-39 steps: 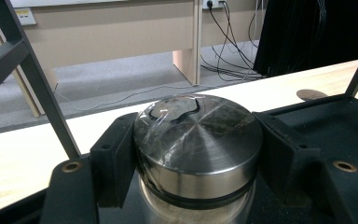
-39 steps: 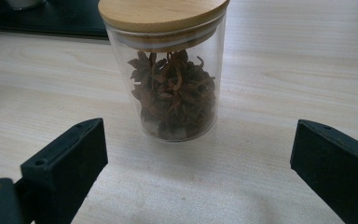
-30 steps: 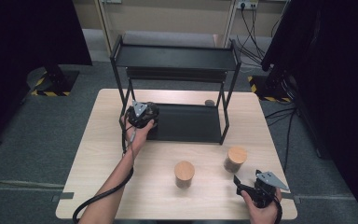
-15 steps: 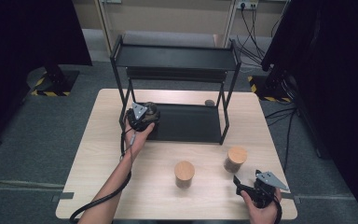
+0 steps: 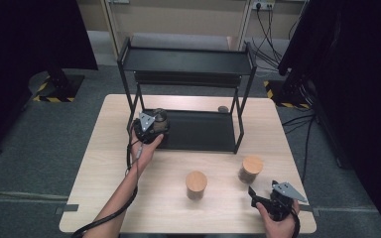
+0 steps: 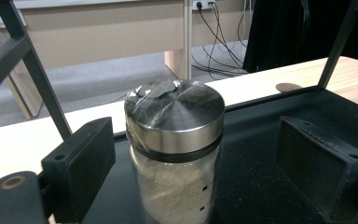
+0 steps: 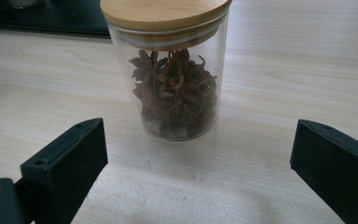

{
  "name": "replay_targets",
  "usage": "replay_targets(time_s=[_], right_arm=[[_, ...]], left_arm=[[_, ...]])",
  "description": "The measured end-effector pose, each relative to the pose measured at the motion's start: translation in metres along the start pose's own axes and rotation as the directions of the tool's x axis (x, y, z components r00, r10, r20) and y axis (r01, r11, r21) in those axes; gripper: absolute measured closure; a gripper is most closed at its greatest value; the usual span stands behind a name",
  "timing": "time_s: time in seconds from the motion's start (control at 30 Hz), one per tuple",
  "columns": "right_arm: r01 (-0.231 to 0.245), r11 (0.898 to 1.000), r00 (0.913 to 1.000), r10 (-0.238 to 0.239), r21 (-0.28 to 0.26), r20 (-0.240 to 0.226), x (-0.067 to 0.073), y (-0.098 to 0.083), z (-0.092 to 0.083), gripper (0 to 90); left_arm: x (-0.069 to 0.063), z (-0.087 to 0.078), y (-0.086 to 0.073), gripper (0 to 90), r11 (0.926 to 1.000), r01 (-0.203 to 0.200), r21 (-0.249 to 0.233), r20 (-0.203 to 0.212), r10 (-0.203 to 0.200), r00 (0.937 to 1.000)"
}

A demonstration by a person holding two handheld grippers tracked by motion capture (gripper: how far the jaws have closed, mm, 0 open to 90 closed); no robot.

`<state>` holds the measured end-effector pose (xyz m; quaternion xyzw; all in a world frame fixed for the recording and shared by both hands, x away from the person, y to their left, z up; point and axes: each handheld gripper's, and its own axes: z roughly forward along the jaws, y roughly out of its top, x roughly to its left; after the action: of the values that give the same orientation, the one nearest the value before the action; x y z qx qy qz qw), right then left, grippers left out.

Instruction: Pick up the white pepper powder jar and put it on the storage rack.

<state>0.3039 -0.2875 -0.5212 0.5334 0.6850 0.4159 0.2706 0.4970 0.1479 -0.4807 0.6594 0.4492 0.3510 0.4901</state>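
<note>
A glass jar with a steel lid (image 6: 175,116), holding pale powder, stands on the black bottom tray (image 5: 198,134) of a two-tier rack. My left gripper (image 5: 155,125) is open around it. One finger (image 6: 81,163) sits close to the glass and the other finger (image 6: 319,163) stands well off. Near the table's front right, my right gripper (image 5: 264,194) is open and low over the wood. A glass jar of star anise (image 7: 168,70) with a wooden lid stands just ahead of its wide-apart jaws, also seen as the star anise jar (image 5: 250,168) from above.
A second wooden-lidded jar (image 5: 196,184) stands at the front middle of the table. The rack's upper shelf (image 5: 186,62) overhangs the tray, with thin posts (image 5: 239,124) at the corners. A small round disc (image 5: 222,109) lies behind the tray. Cables trail on the floor behind.
My left gripper has drawn back slightly toward the table's front, and the steel-lidded jar now shows just beyond it. The right gripper has stayed where it was.
</note>
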Motion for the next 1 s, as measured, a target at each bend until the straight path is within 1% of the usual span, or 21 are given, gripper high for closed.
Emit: replay_targets(time_s=[0.13,0.3,0.57,0.7,0.87,0.93,1.0], right_arm=[[0.001,1.000,1.0000,-0.001,0.000,0.001,0.000,0.000,0.000,4.0],[0.001,1.000,1.0000,-0.001,-0.001,0.000,0.000,0.000,0.000,4.0],[0.002,1.000,1.0000,-0.002,0.000,0.001,0.000,0.000,0.000,4.0],[0.003,1.000,1.0000,-0.003,0.000,0.002,0.000,0.000,0.000,4.0],[0.002,1.000,1.0000,-0.002,0.000,0.002,0.000,0.000,0.000,4.0],[0.002,1.000,1.0000,-0.002,-0.001,0.002,0.000,0.000,0.000,4.0],[0.002,1.000,1.0000,-0.002,0.000,0.001,0.000,0.000,0.000,4.0]], left_arm=[[-0.002,-0.004,0.003,11.9,0.9999,-0.012,-0.003,0.002,0.012,0.9999],[-0.004,-0.007,0.001,11.7,0.9999,-0.012,0.002,0.001,0.012,0.9999],[-0.007,-0.017,0.003,11.4,0.9997,-0.019,-0.013,0.018,0.019,0.9996],[-0.010,-0.021,0.004,11.2,0.9996,-0.014,-0.023,0.030,0.015,0.9995],[-0.014,-0.026,0.005,11.1,0.9995,-0.018,-0.027,0.041,0.019,0.9990],[-0.015,-0.028,0.005,11.0,0.9994,-0.011,-0.032,0.048,0.012,0.9988],[-0.015,-0.030,0.006,11.0,0.9993,-0.014,-0.036,0.047,0.015,0.9988]])
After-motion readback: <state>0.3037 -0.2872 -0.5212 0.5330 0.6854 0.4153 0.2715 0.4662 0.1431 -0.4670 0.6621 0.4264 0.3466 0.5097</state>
